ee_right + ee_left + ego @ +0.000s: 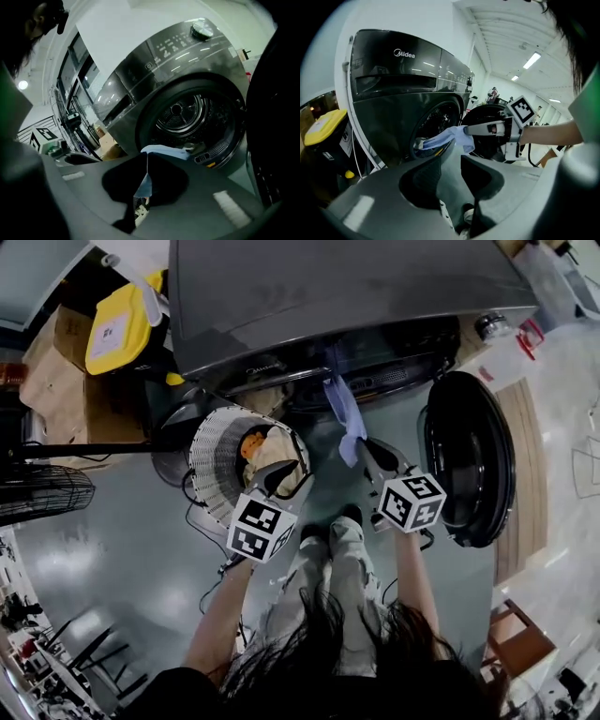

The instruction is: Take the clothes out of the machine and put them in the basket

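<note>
A dark grey front-loading machine (337, 306) stands with its round door (469, 457) swung open to the right. A light blue cloth (345, 413) stretches from the drum opening (187, 117) down to my right gripper (367, 448), which is shut on it. The same blue cloth (450, 137) shows in the left gripper view, pinched by the right gripper (474, 130). My left gripper (274, 474) hangs open over the white basket (208, 457), which holds orange and beige clothes (262, 446). Its jaws stand apart with nothing between them.
A yellow-lidded container (117, 329) and cardboard boxes (52, 367) stand left of the machine. A black fan (42, 493) is at the far left. The person's legs and shoes (328, 521) are between basket and door. Cables (202, 521) trail on the floor beside the basket.
</note>
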Motion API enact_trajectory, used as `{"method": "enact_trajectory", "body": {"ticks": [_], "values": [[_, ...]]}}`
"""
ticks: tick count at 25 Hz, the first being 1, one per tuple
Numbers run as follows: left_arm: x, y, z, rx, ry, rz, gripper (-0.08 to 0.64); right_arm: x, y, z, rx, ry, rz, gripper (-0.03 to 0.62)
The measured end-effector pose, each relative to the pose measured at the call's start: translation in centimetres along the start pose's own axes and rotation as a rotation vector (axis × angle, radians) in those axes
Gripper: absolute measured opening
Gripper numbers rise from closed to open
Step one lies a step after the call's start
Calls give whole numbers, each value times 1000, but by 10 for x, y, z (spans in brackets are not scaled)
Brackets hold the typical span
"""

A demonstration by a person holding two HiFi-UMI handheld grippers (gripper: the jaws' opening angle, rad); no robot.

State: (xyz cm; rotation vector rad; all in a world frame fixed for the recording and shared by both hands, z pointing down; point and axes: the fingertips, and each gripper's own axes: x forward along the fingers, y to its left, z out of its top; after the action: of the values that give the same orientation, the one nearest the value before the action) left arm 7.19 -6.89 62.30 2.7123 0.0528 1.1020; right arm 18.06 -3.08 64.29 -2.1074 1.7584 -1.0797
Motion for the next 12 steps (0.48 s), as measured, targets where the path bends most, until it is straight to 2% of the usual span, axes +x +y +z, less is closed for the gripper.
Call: {"method": "enact_trajectory", "body": {"ticks": [4, 9, 12], "values": [[3, -5, 11, 33, 32, 4, 140, -40, 25, 31, 25, -68, 34, 28], [21, -1, 19, 124, 100, 39, 175, -93, 56, 69, 73, -162, 89, 28], [41, -4, 25, 169, 129, 36, 210, -122, 69, 85, 75, -185, 110, 28]]}}
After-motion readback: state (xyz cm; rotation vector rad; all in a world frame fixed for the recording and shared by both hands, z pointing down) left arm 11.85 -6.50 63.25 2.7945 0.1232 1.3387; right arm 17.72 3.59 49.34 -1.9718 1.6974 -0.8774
